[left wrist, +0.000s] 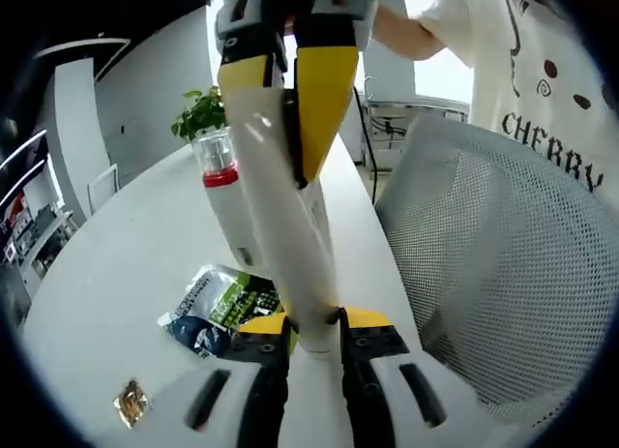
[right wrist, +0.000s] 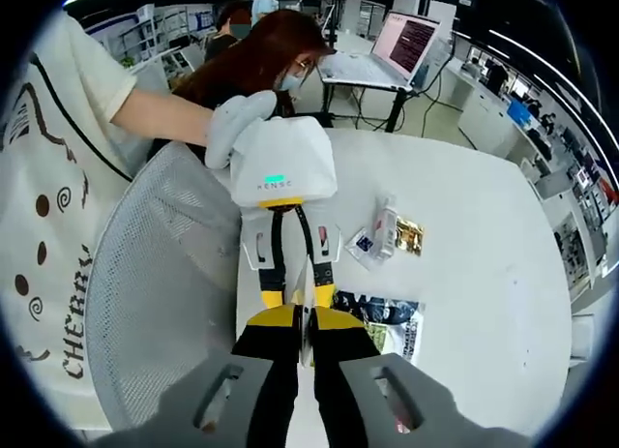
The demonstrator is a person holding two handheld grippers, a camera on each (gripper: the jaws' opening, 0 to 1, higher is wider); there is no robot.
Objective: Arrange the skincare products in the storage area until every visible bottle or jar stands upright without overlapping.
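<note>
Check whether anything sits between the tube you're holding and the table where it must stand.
Both the left gripper and right gripper clamp the white tube. Under it a green packet lies flat on the table; a red-banded bottle stands just behind.

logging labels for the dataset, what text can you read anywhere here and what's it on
"CHERRY", last letter cut off: the person's white shirt.
"CHER", sideways: the same shirt in the right gripper view.
Small word by the green light on the left hand-held gripper: too blurred to read.
Print on the green-and-black packet: too small to read.
Laptop screen: unreadable.
</note>
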